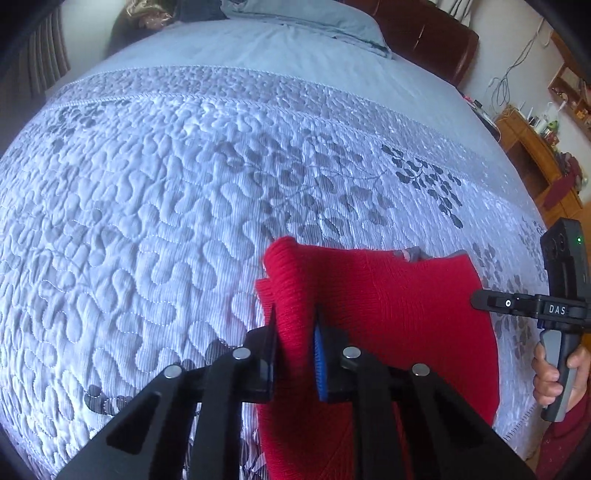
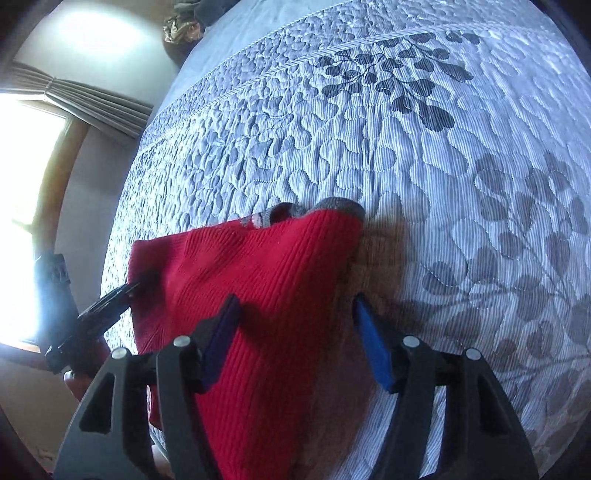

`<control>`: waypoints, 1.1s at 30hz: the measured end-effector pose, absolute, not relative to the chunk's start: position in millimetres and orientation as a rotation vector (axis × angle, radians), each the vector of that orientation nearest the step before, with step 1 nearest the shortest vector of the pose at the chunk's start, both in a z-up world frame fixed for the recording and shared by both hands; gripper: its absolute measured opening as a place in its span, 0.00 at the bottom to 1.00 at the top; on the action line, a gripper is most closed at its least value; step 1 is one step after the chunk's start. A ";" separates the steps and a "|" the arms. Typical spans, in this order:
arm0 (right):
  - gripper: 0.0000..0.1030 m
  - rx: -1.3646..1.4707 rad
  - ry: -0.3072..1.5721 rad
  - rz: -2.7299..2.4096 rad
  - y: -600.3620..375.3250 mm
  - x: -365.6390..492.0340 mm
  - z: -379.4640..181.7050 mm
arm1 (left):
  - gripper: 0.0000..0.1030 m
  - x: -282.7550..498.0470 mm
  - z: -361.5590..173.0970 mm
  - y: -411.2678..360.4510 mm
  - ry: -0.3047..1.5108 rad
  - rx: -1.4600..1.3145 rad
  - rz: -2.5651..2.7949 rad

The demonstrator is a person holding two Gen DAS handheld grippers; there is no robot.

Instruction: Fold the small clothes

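A small red knitted garment (image 1: 388,306) with a grey collar (image 2: 317,208) lies on the quilted bedspread (image 1: 166,184). My left gripper (image 1: 295,332) is shut on a raised fold at the garment's left edge; the red knit bunches up between its pads. In the right wrist view, my right gripper (image 2: 295,321) stands open over the garment's (image 2: 258,277) right part, its left pad above the red knit and its blue right pad (image 2: 373,343) beside the garment's edge over the bedspread (image 2: 461,166). Neither pad presses the cloth. The right gripper's body also shows in the left wrist view, held by a hand (image 1: 554,373).
The bedspread is pale blue-grey with dark leaf prints. A folded blue blanket (image 1: 314,18) and a dark headboard (image 1: 424,40) lie at the far end. A wooden cabinet (image 1: 535,162) stands at the right. A window with a curtain (image 2: 92,99) is on the left.
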State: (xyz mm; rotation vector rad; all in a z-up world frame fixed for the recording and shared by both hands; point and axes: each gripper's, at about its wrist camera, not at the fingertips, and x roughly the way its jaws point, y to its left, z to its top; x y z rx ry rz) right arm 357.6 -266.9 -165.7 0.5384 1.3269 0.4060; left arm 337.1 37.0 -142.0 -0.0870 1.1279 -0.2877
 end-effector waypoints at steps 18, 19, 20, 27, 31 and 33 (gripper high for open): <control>0.62 0.484 1.329 0.388 -257.5 370.9 -170.3 | 0.14 339.8 -146.7 54.7 1.122 -0.167 -0.248; 0.62 0.464 1.343 0.370 -255.5 372.9 -174.3 | 0.14 342.7 -155.6 58.2 1.142 -0.177 -0.238; 0.61 0.438 1.353 0.353 -253.5 374.6 -178.0 | 0.15 345.9 -168.9 62.7 1.174 -0.198 -0.228; 0.61 0.397 1.352 0.348 -248.5 376.8 -171.5 | 0.23 347.4 -164.6 80.2 1.178 -0.300 -0.252; 0.60 0.440 1.329 0.350 -256.3 379.9 -156.3 | 0.38 347.7 -154.5 88.4 1.146 -0.318 -0.220; 0.59 0.457 1.339 0.340 -258.3 384.7 -155.3 | 0.39 351.2 -157.0 89.0 1.143 -0.328 -0.215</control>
